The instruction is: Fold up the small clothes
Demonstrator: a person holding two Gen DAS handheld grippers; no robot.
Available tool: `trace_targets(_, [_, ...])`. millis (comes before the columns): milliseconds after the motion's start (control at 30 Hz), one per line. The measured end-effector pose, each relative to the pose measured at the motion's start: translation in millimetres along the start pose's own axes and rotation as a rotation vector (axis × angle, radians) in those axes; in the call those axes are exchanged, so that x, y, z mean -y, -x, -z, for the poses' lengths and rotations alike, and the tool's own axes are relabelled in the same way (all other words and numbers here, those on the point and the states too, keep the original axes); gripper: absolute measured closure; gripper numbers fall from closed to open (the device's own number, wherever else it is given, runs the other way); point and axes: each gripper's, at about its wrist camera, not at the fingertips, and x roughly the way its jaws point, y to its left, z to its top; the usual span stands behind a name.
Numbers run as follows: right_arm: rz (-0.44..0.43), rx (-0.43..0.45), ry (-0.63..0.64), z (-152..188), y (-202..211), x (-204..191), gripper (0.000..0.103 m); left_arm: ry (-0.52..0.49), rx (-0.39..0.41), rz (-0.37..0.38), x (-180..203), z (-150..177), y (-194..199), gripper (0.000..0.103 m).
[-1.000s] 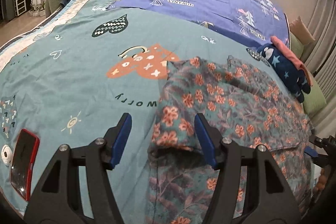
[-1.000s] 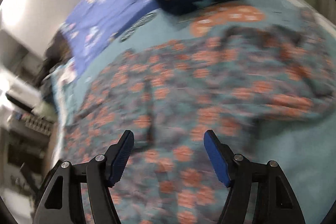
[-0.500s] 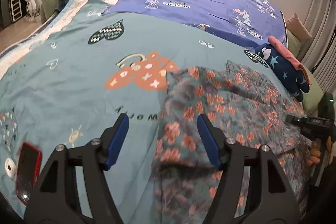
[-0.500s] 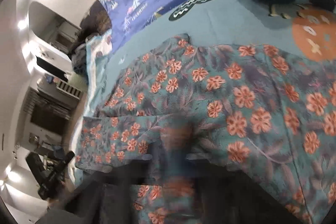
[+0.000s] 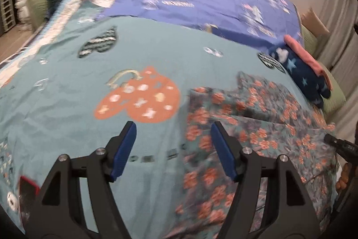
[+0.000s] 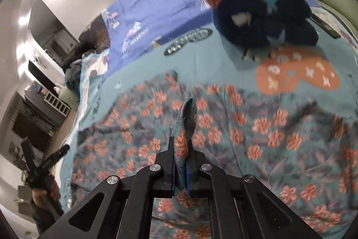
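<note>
Left wrist view: the left tool (image 5: pixel 173 145) hangs over the bed (image 5: pixel 67 109) with its blue pads spread and nothing between them; the teal sheet shows through the gap. The floral garment (image 5: pixel 257 127) lies just right of it on the bed, mostly flat, its left edge running under the right pad's line of sight, though blur makes it hard to tell if the pad touches cloth. A folded navy star-print piece (image 5: pixel 302 73) with a pink item (image 5: pixel 306 55) on top sits well beyond, near the bed's far right edge. A red phone (image 5: pixel 26 192) lies at lower left. Right wrist view: the right tool (image 6: pixel 180 171) is pressed together, pinching a pleat of the floral garment (image 6: pixel 223 127); a tongue of fabric stands up out of the pads. The rest of the garment spreads flat across the bed, with the navy piece (image 6: pixel 264 26) farther back. A hand (image 6: pixel 48 192) holding the other rig shows at lower left. Handling judgement: thin, light, floppy cloth, not fragile, likely to sag and drag wherever unsupported, and a single-layer pinch may slip. Best hold is at hems or corners, deep between the pads; the left tool would probably want the near left edge to match the right one's grip before any fold.
</note>
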Motion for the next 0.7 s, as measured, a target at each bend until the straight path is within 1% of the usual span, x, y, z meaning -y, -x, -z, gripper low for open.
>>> trace_targets(67, [0.0, -0.003, 0.0, 2, -2, 1, 0.096, -0.024, -0.038, 0.042, 8, -4, -13, 0.033])
trace_targets(100, [0.002, -0.002, 0.002, 3, -1, 2, 0.096, -0.032, -0.053, 0.049, 11, -6, -20, 0.033])
trace_targets(133, [0.004, 0.0, 0.006, 8, 5, 4, 0.096, -0.041, -0.062, 0.06, 14, -8, -26, 0.036])
trace_targets(167, [0.01, 0.001, 0.01, 8, 5, 3, 0.095, -0.053, -0.069, 0.08, 17, -9, -31, 0.045])
trace_targets(200, [0.015, 0.002, 0.012, 10, 7, 4, 0.095, -0.07, -0.077, 0.104, 19, -10, -35, 0.084])
trace_targets(233, [0.019, 0.002, 0.013, 11, 8, 3, 0.095, -0.085, -0.104, 0.11, 20, -12, -40, 0.097])
trace_targets(267, [0.02, 0.003, 0.016, 11, 8, 2, 0.095, -0.078, -0.107, 0.092, 17, -13, -43, 0.099])
trace_targets(333, [0.018, 0.008, 0.024, 12, 7, -1, 0.095, -0.031, -0.084, 0.049, -2, -18, -45, 0.099])
trace_targets(400, [0.005, 0.01, 0.034, 11, 7, -6, 0.094, 0.073, -0.072, 0.023, -35, -24, -49, 0.099])
trace_targets(433, [-0.001, 0.008, 0.039, 11, 6, -8, 0.094, 0.118, -0.064, -0.007, -51, -24, -50, 0.1])
trace_targets(467, [-0.006, 0.006, 0.043, 11, 4, -9, 0.094, 0.142, -0.051, -0.064, -63, -24, -49, 0.1])
trace_targets(500, [-0.006, 0.003, 0.046, 10, 2, -10, 0.093, 0.152, -0.048, -0.077, -70, -22, -46, 0.101])
trace_targets(533, [-0.003, 0.0, 0.049, 10, 1, -11, 0.093, 0.166, -0.049, -0.045, -76, -20, -42, 0.101])
trace_targets(567, [0.001, -0.002, 0.05, 10, -2, -12, 0.093, 0.181, -0.049, 0.027, -77, -17, -36, 0.1])
trace_targets(600, [0.004, -0.003, 0.05, 10, -3, -11, 0.093, 0.184, -0.05, 0.067, -75, -15, -32, 0.1])
trace_targets(667, [0.009, -0.008, 0.04, 10, -6, -10, 0.092, 0.163, -0.06, 0.129, -65, -15, -28, 0.076])
trace_targets(700, [0.009, -0.006, 0.03, 10, -6, -8, 0.092, 0.148, -0.077, 0.165, -57, -15, -29, 0.041])
